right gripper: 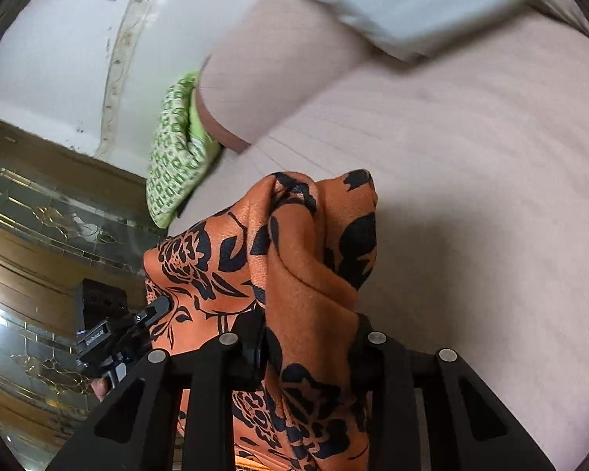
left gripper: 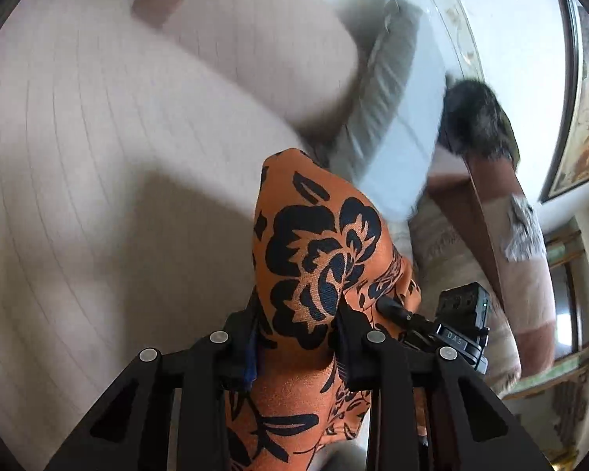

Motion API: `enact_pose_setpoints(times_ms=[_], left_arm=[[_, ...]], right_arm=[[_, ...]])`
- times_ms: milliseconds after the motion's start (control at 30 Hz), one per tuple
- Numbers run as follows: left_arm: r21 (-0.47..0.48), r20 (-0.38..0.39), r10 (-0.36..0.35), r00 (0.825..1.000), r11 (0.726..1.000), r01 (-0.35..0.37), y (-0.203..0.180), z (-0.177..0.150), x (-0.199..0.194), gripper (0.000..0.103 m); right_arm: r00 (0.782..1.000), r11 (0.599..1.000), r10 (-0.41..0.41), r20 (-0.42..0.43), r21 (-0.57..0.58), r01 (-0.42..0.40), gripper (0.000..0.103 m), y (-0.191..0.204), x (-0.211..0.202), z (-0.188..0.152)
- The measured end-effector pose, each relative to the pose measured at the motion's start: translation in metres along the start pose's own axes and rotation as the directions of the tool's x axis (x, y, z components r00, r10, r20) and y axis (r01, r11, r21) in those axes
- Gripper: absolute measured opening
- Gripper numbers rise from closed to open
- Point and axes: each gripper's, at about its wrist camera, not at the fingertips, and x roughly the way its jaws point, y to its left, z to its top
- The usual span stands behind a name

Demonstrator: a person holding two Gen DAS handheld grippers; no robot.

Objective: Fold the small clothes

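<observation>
An orange garment with a black flower print (left gripper: pixel 314 243) bunches up between the jaws of my left gripper (left gripper: pixel 296 325), which is shut on it above the pale pink sofa seat (left gripper: pixel 98 157). In the right wrist view the same orange garment (right gripper: pixel 294 243) is pinched in my right gripper (right gripper: pixel 308 347), its folds standing up over the fingers. Each view shows the other gripper close beside: the right gripper (left gripper: pixel 396 310) touches the cloth in the left wrist view, and the left gripper (right gripper: pixel 159 308) does so in the right wrist view. The cloth hangs down below both.
A green patterned cloth (right gripper: pixel 176 145) lies at the sofa's edge. A pale blue cushion (left gripper: pixel 408 110) and a dark furry cushion (left gripper: pixel 475 117) lean at the sofa's back. Wooden doors with glass panels (right gripper: pixel 39 212) stand to the left.
</observation>
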Motion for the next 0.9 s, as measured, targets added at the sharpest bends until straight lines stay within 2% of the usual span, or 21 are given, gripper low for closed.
enact_pose_setpoints(times_ms=[67, 133, 167, 233, 300, 333, 367, 433, 467, 500, 533, 567, 733, 767, 800, 833, 867, 900], left_arm=[[-0.008, 0.031, 0.014, 0.999, 1.000, -0.014, 0.004, 0.027, -0.001, 0.030], [-0.031, 0.059, 0.047, 0.997, 0.999, -0.045, 0.016, 0.049, 0.002, 0.037], [-0.050, 0.067, 0.075, 0.995, 0.996, -0.072, 0.027, 0.054, 0.005, 0.044], [-0.123, 0.028, 0.171, 0.985, 0.978, -0.166, 0.058, 0.056, 0.023, 0.045], [-0.146, -0.013, 0.209, 0.978, 0.967, -0.209, 0.077, 0.049, 0.031, 0.045], [-0.160, -0.015, 0.186, 0.982, 0.969, -0.187, 0.083, 0.043, 0.028, 0.045], [-0.164, -0.009, 0.159, 0.987, 0.974, -0.158, 0.085, 0.037, 0.023, 0.046], [-0.162, 0.024, 0.129, 0.991, 0.979, -0.124, 0.086, 0.023, 0.004, 0.051], [-0.158, 0.047, 0.136, 0.990, 0.979, -0.127, 0.086, 0.014, -0.005, 0.056], [-0.152, 0.056, 0.143, 0.988, 0.979, -0.133, 0.086, 0.004, -0.012, 0.059], [-0.144, 0.047, 0.145, 0.988, 0.980, -0.137, 0.090, -0.006, -0.017, 0.059], [-0.138, 0.036, 0.143, 0.989, 0.981, -0.137, 0.090, -0.016, -0.020, 0.059], [-0.134, -0.041, 0.138, 0.990, 0.981, -0.142, 0.086, -0.053, -0.011, 0.058], [-0.134, -0.049, 0.149, 0.988, 0.979, -0.155, 0.084, -0.057, -0.008, 0.057], [-0.133, -0.051, 0.166, 0.985, 0.976, -0.171, 0.081, -0.060, -0.005, 0.052], [-0.124, -0.051, 0.184, 0.982, 0.974, -0.189, 0.082, -0.063, 0.000, 0.045], [-0.128, -0.057, 0.190, 0.980, 0.972, -0.196, 0.083, -0.065, 0.005, 0.030], [-0.145, -0.062, 0.183, 0.981, 0.971, -0.190, 0.084, -0.067, 0.005, 0.024]], right_arm=[[1.000, 1.000, 0.007, 0.004, -0.005, -0.007, 0.028, 0.005, 0.019, 0.025], [1.000, 1.000, -0.011, 0.000, -0.023, 0.011, 0.030, 0.008, 0.041, 0.041], [0.999, 0.999, -0.032, -0.006, -0.030, 0.032, 0.032, 0.007, 0.051, 0.046], [0.993, 0.993, -0.114, -0.039, -0.029, 0.113, 0.038, -0.002, 0.077, 0.053], [0.973, 0.977, -0.213, -0.090, -0.033, 0.210, 0.039, -0.016, 0.096, 0.052], [0.968, 0.973, -0.230, -0.105, -0.014, 0.229, 0.039, -0.021, 0.094, 0.049], [0.971, 0.976, -0.217, -0.100, 0.000, 0.218, 0.039, -0.023, 0.086, 0.045], [0.985, 0.986, -0.169, -0.040, -0.005, 0.168, 0.041, -0.012, 0.051, 0.024], [0.988, 0.988, -0.154, -0.013, -0.020, 0.153, 0.052, -0.006, 0.036, 0.012], [0.990, 0.989, -0.142, -0.006, -0.038, 0.141, 0.072, -0.001, 0.023, -0.002], [0.990, 0.989, -0.140, -0.009, -0.050, 0.139, 0.079, 0.002, 0.016, -0.014], [0.990, 0.989, -0.140, -0.013, -0.053, 0.139, 0.080, 0.003, 0.011, -0.026], [0.981, 0.985, -0.165, -0.105, 0.029, 0.168, 0.077, -0.027, 0.028, -0.080], [0.980, 0.985, -0.157, -0.119, 0.047, 0.163, 0.068, -0.030, 0.035, -0.084], [0.980, 0.986, -0.147, -0.134, 0.063, 0.156, 0.050, -0.033, 0.039, -0.089], [0.981, 0.985, -0.139, -0.136, 0.085, 0.151, 0.044, -0.037, 0.042, -0.094], [0.983, 0.985, -0.136, -0.121, 0.086, 0.147, 0.041, -0.038, 0.040, -0.097], [0.983, 0.986, -0.141, -0.117, 0.077, 0.150, 0.031, -0.037, 0.037, -0.097]])
